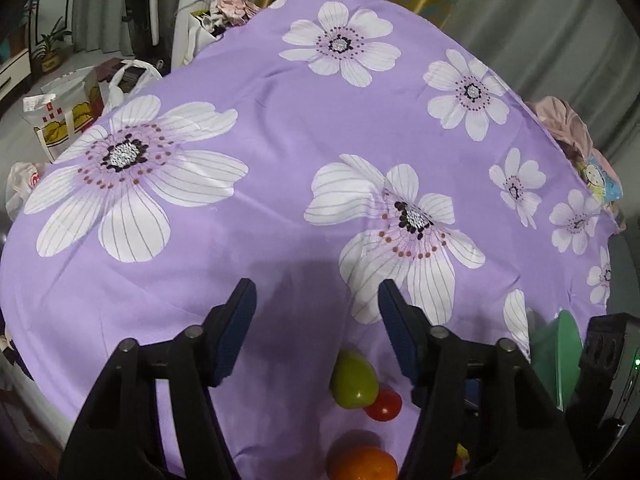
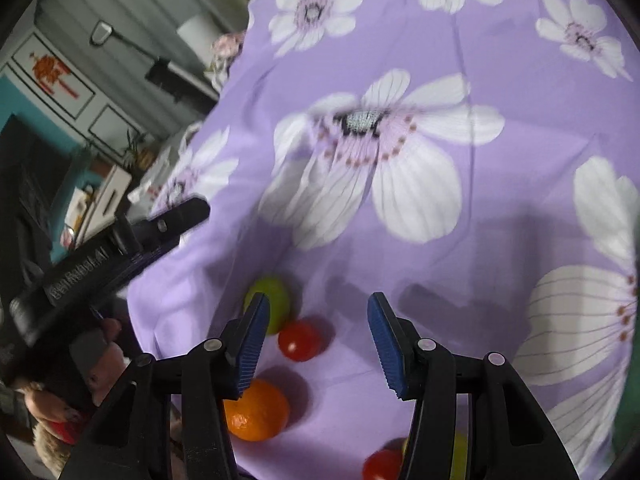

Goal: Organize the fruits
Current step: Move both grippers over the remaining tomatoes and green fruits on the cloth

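Between the ribbed blue pads of the right gripper (image 2: 316, 344), whose jaws stand spread with nothing pinched, a small red tomato (image 2: 300, 340) lies on the purple floral cloth (image 2: 500, 88) that covers the worktop. It looks smooth, glossy and round, so probably light, thin-skinned and apt to roll or slip; a gentle pinch across its widest part would suit it. Touching it on the far side is a waxy green fruit (image 2: 276, 300), egg-shaped and likely firmer. Nearer the camera sits an orange (image 2: 258, 410), dimpled and matt, easier to hold at its middle. Another red fruit (image 2: 380, 464) lies at the lower edge. The left gripper (image 1: 316, 332) hovers spread and empty above the cloth. A green container (image 1: 558, 356) stands just right.
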`<state>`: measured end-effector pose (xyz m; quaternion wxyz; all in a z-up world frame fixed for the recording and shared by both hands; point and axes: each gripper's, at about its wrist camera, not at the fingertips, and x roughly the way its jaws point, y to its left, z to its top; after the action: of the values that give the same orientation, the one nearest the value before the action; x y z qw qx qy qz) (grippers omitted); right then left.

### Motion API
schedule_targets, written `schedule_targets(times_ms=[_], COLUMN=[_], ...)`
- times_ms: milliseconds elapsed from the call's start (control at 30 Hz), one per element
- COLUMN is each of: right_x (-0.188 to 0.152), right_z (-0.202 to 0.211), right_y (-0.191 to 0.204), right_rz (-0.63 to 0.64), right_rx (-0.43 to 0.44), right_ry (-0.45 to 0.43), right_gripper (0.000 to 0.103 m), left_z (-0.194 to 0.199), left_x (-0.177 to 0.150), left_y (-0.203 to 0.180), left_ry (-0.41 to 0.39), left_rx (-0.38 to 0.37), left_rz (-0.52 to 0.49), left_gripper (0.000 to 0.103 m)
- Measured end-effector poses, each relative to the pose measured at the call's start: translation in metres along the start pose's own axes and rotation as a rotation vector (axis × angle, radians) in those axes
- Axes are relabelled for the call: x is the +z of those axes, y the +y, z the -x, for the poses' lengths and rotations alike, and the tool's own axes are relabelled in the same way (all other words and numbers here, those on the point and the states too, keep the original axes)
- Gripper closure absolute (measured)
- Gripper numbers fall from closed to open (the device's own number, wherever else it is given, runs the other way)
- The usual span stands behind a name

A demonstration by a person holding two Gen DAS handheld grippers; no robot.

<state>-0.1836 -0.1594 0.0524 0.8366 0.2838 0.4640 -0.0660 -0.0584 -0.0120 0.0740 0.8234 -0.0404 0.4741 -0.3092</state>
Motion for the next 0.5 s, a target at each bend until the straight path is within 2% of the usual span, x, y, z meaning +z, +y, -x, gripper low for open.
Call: schedule_targets(times_ms=[167, 233, 400, 500], right_x=[-0.004, -0.005, -0.008, -0.008], right_z=[-0.006, -0.012, -0.023, -0.023], right_y=[0.003, 0.005, 0.008, 0.006], right_rz=[0.006, 0.011, 0.028, 0.024], right_rx=[0.053, 0.053, 0.002, -0.006], right_ry=[0.057, 0.095, 0.122, 0.142], right_gripper=[0.056, 0.059, 0.059, 0.065], left_z=[-0.001, -0.003, -0.007, -0.009], left_x=[-0.002, -0.003, -0.005, -0.008], left_y=[-0.005, -0.006, -0.01, -0.014], left_ry=[0.029, 0.037, 0.054, 0.073], left_rx=[0.001, 0.0, -0.008, -0.021], left_rz=[-0.023, -0.034, -0.047, -0.055], left_gripper=[0.059, 0.061, 0.061, 0.061])
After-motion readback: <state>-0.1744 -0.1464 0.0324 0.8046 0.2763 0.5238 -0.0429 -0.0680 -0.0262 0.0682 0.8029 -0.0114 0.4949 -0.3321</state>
